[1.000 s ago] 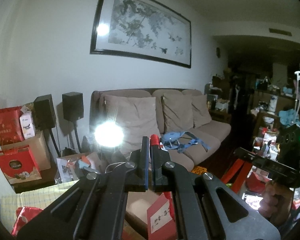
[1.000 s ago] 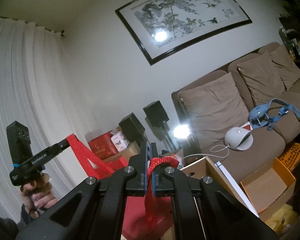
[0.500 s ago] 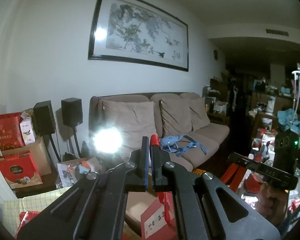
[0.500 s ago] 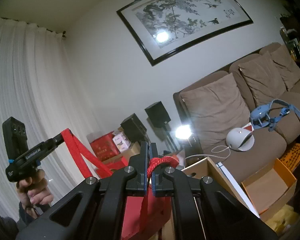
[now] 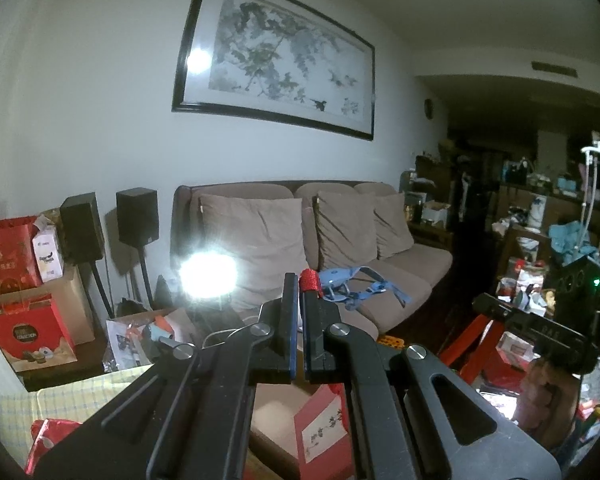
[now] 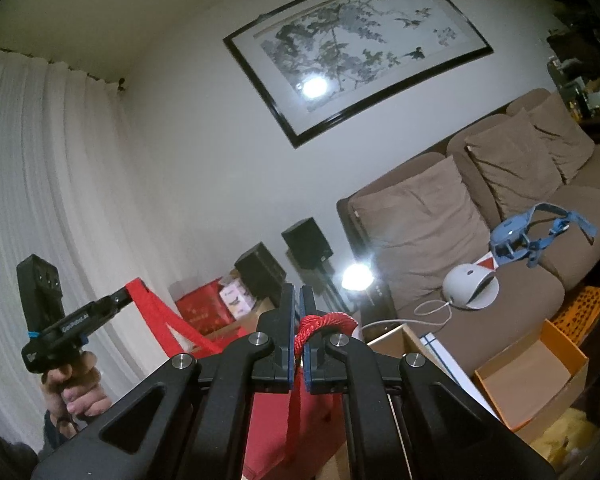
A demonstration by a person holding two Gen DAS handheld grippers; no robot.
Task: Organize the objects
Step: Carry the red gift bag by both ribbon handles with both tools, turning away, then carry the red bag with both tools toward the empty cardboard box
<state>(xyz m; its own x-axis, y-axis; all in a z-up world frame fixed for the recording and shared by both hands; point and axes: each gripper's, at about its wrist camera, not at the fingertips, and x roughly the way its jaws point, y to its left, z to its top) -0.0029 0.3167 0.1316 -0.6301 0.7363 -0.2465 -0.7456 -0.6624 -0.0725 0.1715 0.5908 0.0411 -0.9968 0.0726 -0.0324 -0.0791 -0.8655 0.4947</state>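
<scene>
Bag (image 6: 296, 432), red, hangs in the air between the two grippers, above an open cardboard box (image 6: 392, 340) in front of the brown sofa (image 6: 500, 280). The right gripper (image 6: 299, 300) is clenched on one red rope handle (image 6: 324, 322). The left gripper (image 5: 299, 280) is clenched on the other handle (image 5: 311, 280), a red strap (image 6: 156, 316) running from its tip down to the bag. A hand (image 6: 74, 384) grips the left tool.
</scene>
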